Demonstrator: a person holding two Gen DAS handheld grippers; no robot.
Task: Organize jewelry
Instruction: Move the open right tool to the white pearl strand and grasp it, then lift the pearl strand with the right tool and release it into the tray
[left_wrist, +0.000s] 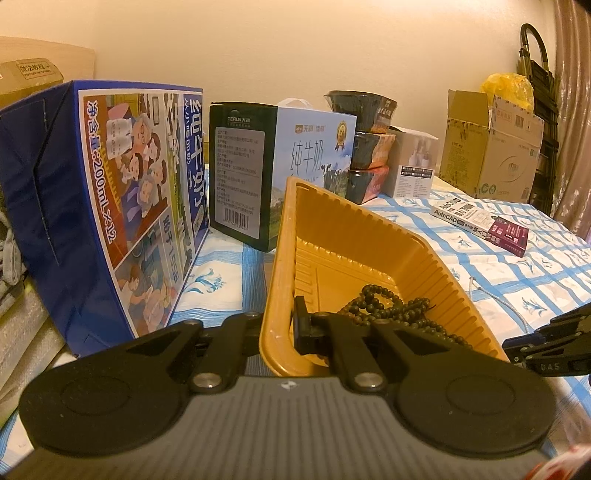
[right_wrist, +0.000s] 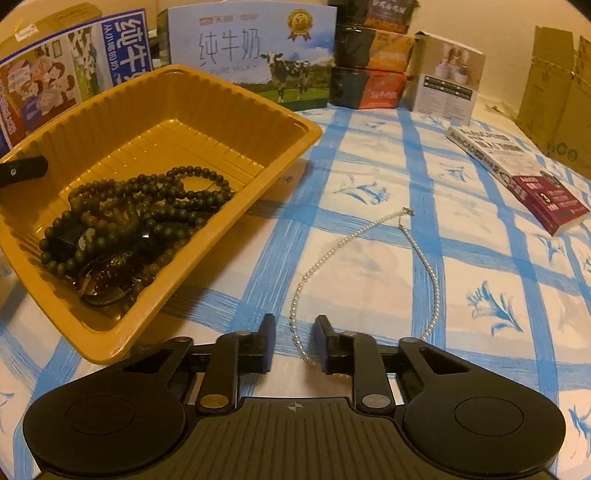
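Note:
A yellow plastic tray (right_wrist: 236, 99) stands tilted on the blue-checked cloth, its left side lifted. My left gripper (left_wrist: 280, 321) is shut on the tray's near wall (left_wrist: 275, 295), one finger inside and one outside. Dark bead strings (right_wrist: 147, 214) and an amber piece (right_wrist: 110, 269) lie heaped in the tray's low corner; the beads also show in the left wrist view (left_wrist: 384, 306). A white pearl necklace (right_wrist: 369, 266) lies on the cloth right of the tray. My right gripper (right_wrist: 293, 339) is open, low over the cloth, its fingers either side of the necklace's near left strand.
Milk cartons (right_wrist: 255, 51) and a blue carton (left_wrist: 99, 206) stand behind and left of the tray. Stacked bowls (right_wrist: 369, 62), a white box (right_wrist: 447, 77), an AutoCAD book (right_wrist: 517, 173) and cardboard boxes (left_wrist: 491, 147) stand at the back and right.

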